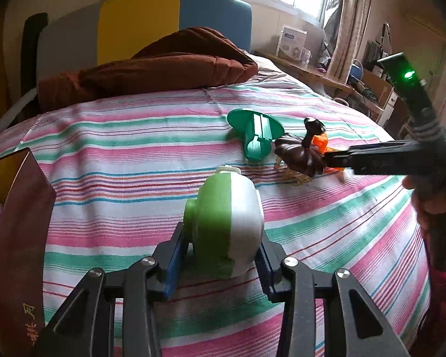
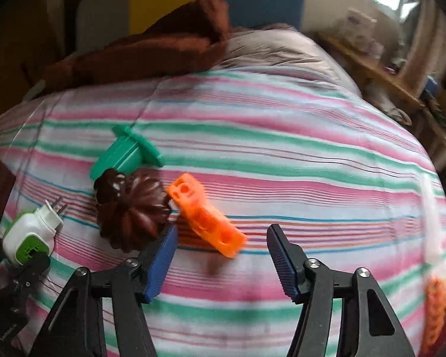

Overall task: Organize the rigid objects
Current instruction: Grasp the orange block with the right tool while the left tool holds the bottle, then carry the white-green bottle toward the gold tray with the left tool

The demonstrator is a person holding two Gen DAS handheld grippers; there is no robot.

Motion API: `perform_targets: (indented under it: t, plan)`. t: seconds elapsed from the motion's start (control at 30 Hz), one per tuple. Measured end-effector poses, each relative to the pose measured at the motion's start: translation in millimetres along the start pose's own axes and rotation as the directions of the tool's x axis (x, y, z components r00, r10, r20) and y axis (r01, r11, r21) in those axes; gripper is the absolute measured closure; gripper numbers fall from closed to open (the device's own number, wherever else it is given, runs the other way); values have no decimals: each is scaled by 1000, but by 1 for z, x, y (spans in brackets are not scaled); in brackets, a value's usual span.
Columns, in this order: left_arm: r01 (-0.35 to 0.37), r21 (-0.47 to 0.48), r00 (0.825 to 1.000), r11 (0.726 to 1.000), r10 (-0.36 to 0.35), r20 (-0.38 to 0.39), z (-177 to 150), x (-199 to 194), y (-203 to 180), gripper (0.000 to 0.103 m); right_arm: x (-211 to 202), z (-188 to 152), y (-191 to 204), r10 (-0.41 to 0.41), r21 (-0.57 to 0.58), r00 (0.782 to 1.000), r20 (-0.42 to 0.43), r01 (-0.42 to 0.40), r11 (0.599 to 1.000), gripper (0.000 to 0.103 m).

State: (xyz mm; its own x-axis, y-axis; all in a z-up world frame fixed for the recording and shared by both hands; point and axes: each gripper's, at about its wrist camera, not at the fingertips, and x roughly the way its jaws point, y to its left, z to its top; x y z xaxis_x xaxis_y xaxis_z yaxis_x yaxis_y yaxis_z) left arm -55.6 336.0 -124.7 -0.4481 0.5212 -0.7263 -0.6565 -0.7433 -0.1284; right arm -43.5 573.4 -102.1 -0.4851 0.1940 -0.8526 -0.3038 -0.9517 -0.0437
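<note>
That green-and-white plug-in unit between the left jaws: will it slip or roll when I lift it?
The plug-in unit looks like smooth, rounded hard plastic, so it could pivot or squirt out between the left gripper pads. It probably feels light and stiff. Set down on the soft striped bedspread, it may tip, given its bulging body and the prongs sticking out of it.

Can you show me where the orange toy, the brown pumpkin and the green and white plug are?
orange toy (image 2: pixel 205 214), right wrist view, on the middle of its body.
brown pumpkin (image 2: pixel 132 214), right wrist view, on its ribbed top.
green and white plug (image 1: pixel 229 223), left wrist view, where green meets white.
</note>
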Motion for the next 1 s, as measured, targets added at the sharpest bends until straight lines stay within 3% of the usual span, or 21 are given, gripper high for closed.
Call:
perform_targets:
  t: [0.13, 0.27, 0.6, 0.73, 1.0]
  plan:
    - [-13, 10, 1000, 1000, 13, -5, -1, 2, -3, 61, 14, 0, 3, 25, -41, 1000, -13, -26, 999, 54]
    - [-25, 23, 1000, 999, 25, -10, -2, 1, -6, 60, 16, 0, -6, 87, 39, 996, -23, -86, 996, 77]
    - [32, -97, 999, 995, -30, 15, 7, -12, 12, 59, 9, -12, -19, 199, 232, 976, -84, -175, 957, 77]
    - [24, -54, 1000, 998, -25, -8, 6, -5, 7, 61, 11, -11, -19, 202, 232, 976, -85, -178, 956, 77]
    - [58, -122, 998, 991, -59, -4, -7, -26, 11, 61, 15, -9, -17, 199, 223, 977, -82, -177, 959, 77]
